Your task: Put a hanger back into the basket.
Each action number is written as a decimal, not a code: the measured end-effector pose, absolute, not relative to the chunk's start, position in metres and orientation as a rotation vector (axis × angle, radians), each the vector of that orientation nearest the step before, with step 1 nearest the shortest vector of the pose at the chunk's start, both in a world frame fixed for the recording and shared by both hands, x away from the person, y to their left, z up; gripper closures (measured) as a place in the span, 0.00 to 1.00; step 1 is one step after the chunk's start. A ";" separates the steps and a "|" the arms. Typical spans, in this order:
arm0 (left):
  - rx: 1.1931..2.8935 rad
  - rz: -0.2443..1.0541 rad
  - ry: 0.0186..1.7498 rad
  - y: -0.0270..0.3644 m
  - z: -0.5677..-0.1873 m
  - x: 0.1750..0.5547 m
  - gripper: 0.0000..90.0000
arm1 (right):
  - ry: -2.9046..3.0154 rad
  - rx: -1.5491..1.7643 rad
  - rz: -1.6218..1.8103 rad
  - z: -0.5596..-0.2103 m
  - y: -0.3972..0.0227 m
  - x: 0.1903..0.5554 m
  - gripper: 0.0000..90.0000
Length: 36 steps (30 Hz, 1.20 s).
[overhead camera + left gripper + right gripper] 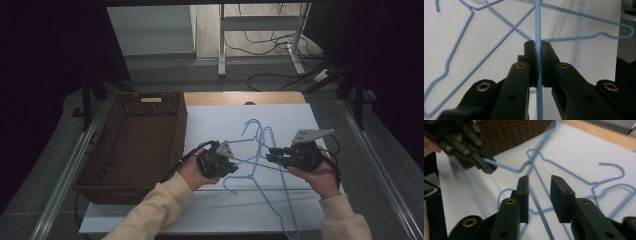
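Pale blue hangers (260,160), brown woven basket (135,150).

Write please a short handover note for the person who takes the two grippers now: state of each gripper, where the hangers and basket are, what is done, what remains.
Left gripper: shut on one blue wire hanger, its wire pinched between the fingers.
Right gripper: open, a hanger wire passing loose between its fingers, not gripped.
Blue hangers: tangled together on the white sheet, right of the wicker basket.
Done: one hanger grasped.
Left, probably: free it from the tangle; no hanger is in the basket yet.
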<state>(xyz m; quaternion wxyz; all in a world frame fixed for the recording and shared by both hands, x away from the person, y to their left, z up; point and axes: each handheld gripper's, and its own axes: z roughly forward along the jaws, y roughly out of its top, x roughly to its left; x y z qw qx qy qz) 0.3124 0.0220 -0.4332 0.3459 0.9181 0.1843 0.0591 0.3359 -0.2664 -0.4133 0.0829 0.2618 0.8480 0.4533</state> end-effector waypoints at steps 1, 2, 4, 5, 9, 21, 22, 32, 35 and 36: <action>2.379 0.158 0.470 0.023 -0.431 0.311 0.95 | 2.496 0.780 1.382 -0.411 -0.269 0.335 0.67; 2.364 0.155 0.476 0.024 -0.429 0.309 0.95 | 2.496 0.780 1.382 -0.411 -0.269 0.335 0.67; 2.333 0.151 0.480 0.028 -0.423 0.306 0.95 | 2.454 0.793 1.409 -0.410 -0.271 0.335 0.60; 2.321 0.153 0.484 0.031 -0.420 0.305 0.95 | 2.434 0.810 1.426 -0.409 -0.273 0.335 0.57; 2.270 0.153 0.519 0.042 -0.411 0.303 0.95 | 2.347 0.865 1.507 -0.406 -0.283 0.336 0.50; 2.131 0.170 0.653 0.073 -0.388 0.302 0.95 | 2.245 0.964 1.508 -0.411 -0.294 0.339 0.35; 2.130 0.170 0.651 0.077 -0.386 0.302 0.95 | 2.245 0.964 1.508 -0.411 -0.294 0.339 0.35; 2.045 0.221 0.689 0.115 -0.364 0.301 0.95 | 2.230 0.994 1.492 -0.416 -0.297 0.341 0.33; 2.011 0.226 0.707 0.129 -0.360 0.301 0.95 | 2.234 1.013 1.479 -0.419 -0.297 0.342 0.32; 2.001 0.228 0.715 0.133 -0.358 0.301 0.95 | 2.236 1.019 1.472 -0.420 -0.298 0.343 0.32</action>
